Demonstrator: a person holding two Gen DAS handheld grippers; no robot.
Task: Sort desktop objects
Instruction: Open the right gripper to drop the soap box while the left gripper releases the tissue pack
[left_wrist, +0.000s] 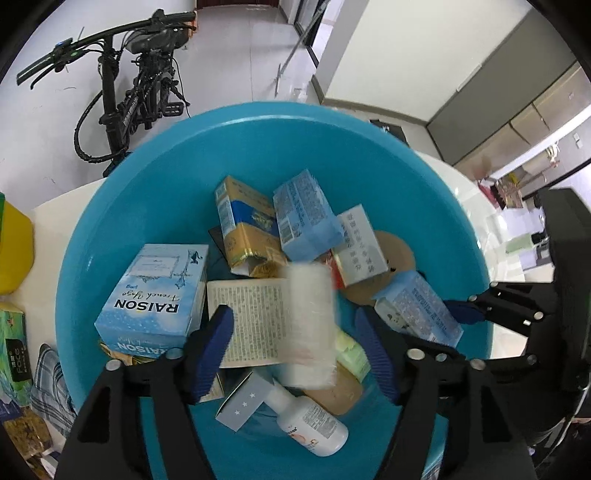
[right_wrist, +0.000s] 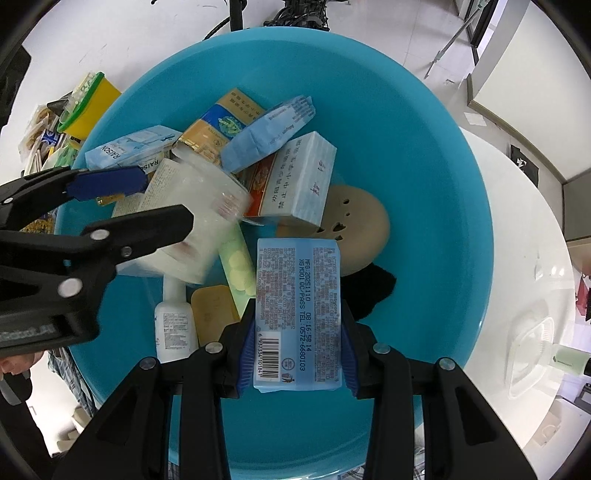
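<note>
You were at the dropping-in stage over the blue basin (left_wrist: 122, 206), both hands above the pile already sorted into it. Your left gripper (left_wrist: 295, 350) had its jaws standing apart, and the white translucent roll (left_wrist: 310, 325) sat between them, blurred and clear of both pads, so I judged it freshly let go and falling onto the heap. Your right gripper (right_wrist: 297, 349) was clamped on the pale blue packet (right_wrist: 297, 314), pads pressing its two long sides, the barcode end nearest the camera, held above the basin floor.

Next, by my reading, that packet wanted releasing too: spread those jaws and let it drop on a free patch, clear of the tan disc (right_wrist: 354, 221) and the white bottle (right_wrist: 173, 325).

The left wrist view gave you the RAISON box (left_wrist: 155, 295) face-on and the printed leaflet (left_wrist: 251, 321) under the roll, and only the tips of the right-hand tool at the edge. The right wrist view showed the grip on the packet plainly, plus the left tool from the side with the roll beneath it, and a clear container (right_wrist: 532, 354) out on the white table (right_wrist: 517, 221) that the other view missed.
</note>
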